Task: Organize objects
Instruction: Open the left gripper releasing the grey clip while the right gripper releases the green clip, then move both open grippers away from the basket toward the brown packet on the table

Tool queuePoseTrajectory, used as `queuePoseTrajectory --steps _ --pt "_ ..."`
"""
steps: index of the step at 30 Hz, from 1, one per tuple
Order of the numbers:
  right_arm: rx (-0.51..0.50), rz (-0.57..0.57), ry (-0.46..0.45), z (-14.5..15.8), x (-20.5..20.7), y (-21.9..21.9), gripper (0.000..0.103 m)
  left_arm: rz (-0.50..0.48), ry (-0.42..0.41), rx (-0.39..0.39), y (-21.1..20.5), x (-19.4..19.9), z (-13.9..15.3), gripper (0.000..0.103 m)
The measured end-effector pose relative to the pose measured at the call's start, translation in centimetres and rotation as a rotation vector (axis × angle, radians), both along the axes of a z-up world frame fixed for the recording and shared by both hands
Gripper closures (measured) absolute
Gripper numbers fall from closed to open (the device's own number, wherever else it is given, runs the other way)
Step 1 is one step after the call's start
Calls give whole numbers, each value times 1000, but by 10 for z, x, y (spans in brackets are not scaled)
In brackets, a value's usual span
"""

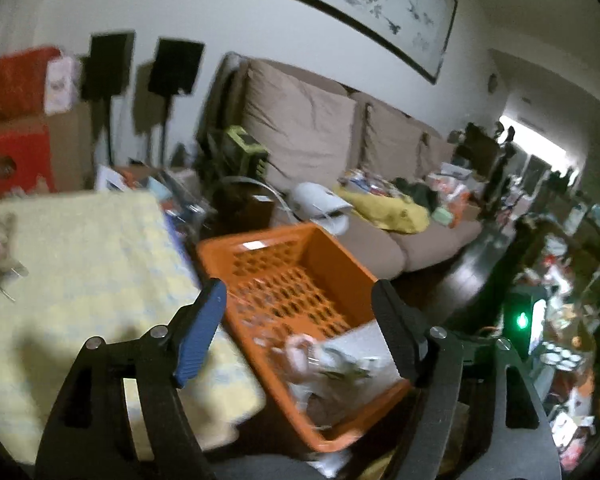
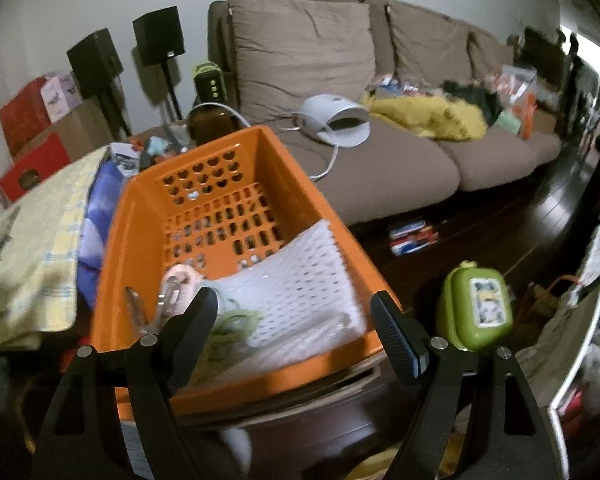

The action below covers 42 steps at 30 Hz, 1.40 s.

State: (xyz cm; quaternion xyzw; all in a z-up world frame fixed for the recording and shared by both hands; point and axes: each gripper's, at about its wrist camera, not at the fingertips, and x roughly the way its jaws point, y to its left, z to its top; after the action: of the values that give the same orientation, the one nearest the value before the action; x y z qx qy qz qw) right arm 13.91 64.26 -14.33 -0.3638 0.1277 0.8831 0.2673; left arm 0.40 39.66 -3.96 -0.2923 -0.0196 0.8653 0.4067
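Orange plastic is filling the left wrist view: the basket [image 1: 300, 280] is sitting beside a yellow cloth [image 1: 80, 264], and the left gripper [image 1: 300, 332] is hovering over it with jaws wide and nothing between them. In the right wrist view the right gripper [image 2: 292, 336] is likewise gaping empty above the basket [image 2: 204, 184], which is holding white mesh [image 2: 296, 280], likely as the collecting bin. A green box [image 2: 476, 308] is waiting outside; its label is unreadable.

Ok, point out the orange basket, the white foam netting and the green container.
orange basket [image 2: 300, 176]: right wrist view, right wall.
white foam netting [image 2: 300, 276]: right wrist view, its middle.
green container [image 2: 460, 320]: right wrist view, its side.
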Motion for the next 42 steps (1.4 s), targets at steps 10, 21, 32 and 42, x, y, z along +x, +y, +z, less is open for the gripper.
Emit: queuePoseTrajectory --steps 10,21,32,42 --pt "113 56 5 2 -2 -15 19 274 89 -83 -139 -58 61 22" --pt "-42 102 233 18 2 -21 16 576 10 -77 -321 -105 55 22" --pt "-69 689 114 84 -157 -217 16 641 -210 -37 -376 -138 -1 22" --pt "142 1174 -190 40 -316 -384 11 664 -389 -11 -396 -164 -32 22"
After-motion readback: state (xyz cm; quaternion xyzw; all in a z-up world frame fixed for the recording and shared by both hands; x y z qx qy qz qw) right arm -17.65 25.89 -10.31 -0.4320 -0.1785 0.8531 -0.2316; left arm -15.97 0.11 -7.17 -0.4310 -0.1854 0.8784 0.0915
